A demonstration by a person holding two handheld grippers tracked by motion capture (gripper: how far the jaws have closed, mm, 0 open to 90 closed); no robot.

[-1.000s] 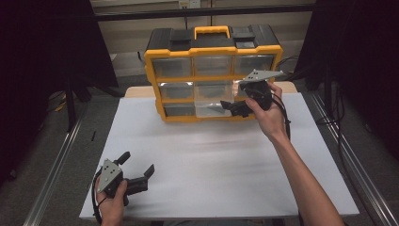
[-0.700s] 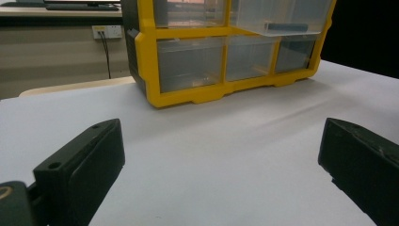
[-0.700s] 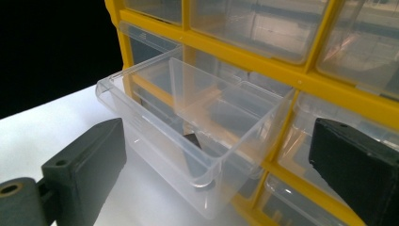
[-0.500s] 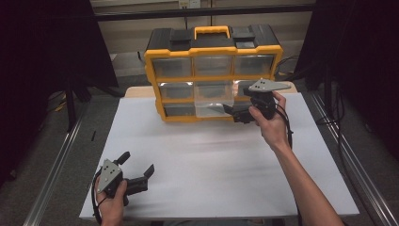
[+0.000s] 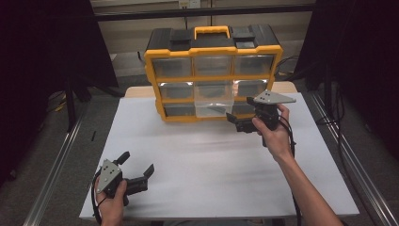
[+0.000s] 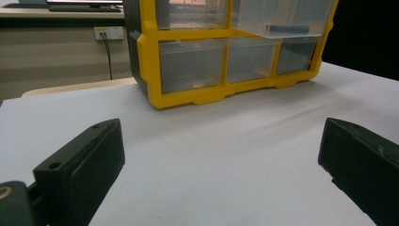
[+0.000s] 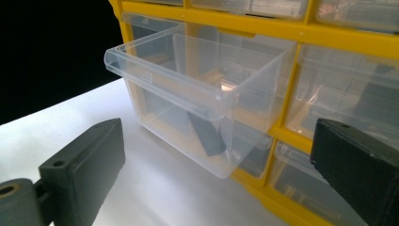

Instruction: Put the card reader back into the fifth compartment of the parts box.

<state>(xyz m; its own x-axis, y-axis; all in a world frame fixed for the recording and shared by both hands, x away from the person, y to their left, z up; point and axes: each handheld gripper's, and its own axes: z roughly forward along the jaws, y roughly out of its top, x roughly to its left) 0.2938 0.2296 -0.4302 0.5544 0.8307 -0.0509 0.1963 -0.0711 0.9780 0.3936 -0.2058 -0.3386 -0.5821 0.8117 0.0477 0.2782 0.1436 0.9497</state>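
standing at the far middle of the white worktop (image 5: 211,155), a yellow and black drawer organizer (image 5: 212,52) is showing three rows of clear drawers. the middle drawer (image 5: 214,101) of the middle row is pulled out toward the person, projecting forward of the yellow frame, while the drawers around it are sitting flush. in the right gripper view, this open drawer (image 7: 197,99) is holding a small dark object (image 7: 205,134) lying tilted on its floor near the front wall; what the object is cannot be told.

the right hand-held gripper (image 5: 241,121) is hovering just in front of the organizer's lower right corner, near the open drawer but apart from it. its jaws are spread wide and are gripping nothing. the grey three-cornered plate (image 5: 274,97) on top of it is facing upward, and the right hand (image 5: 273,132) is wrapping its body from behind, the forearm entering from the lower right.

the left hand-held gripper (image 5: 137,168) is resting low at the near left corner of the worktop, well apart from the organizer. its jaws are also spread wide and are gripping nothing. the left hand (image 5: 112,200) is holding it from below. in the left gripper view, bare worktop is lying between its jaws, with the organizer (image 6: 150,56) facing it farther off.
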